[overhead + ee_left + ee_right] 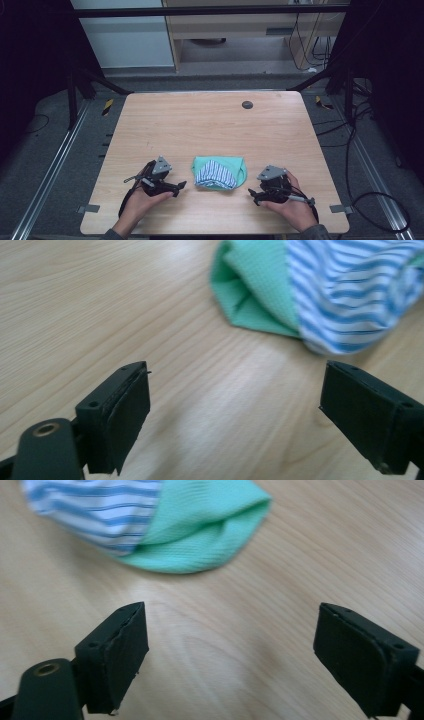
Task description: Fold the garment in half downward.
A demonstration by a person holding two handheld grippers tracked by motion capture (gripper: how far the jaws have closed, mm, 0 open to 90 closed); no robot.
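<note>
A folded cloth bundle (220, 172), mint green with a blue-and-white striped part on top, lies near the front middle of the wooden table (215, 125). My left gripper (181, 186) rests just left of it, open, nothing between its jaws. My right gripper (253, 195) rests just right of it, open as well and holding nothing. In the left gripper view the cloth (320, 290) sits ahead at upper right, beyond the open left gripper (235, 412). In the right gripper view the cloth (165, 520) sits ahead at upper left, beyond the open right gripper (230, 650).
A small dark round disc (247, 104) is set in the table near its far edge. Metal rails run along both sides of the table, and cables lie on the floor at the right. Bare wood spreads behind the cloth.
</note>
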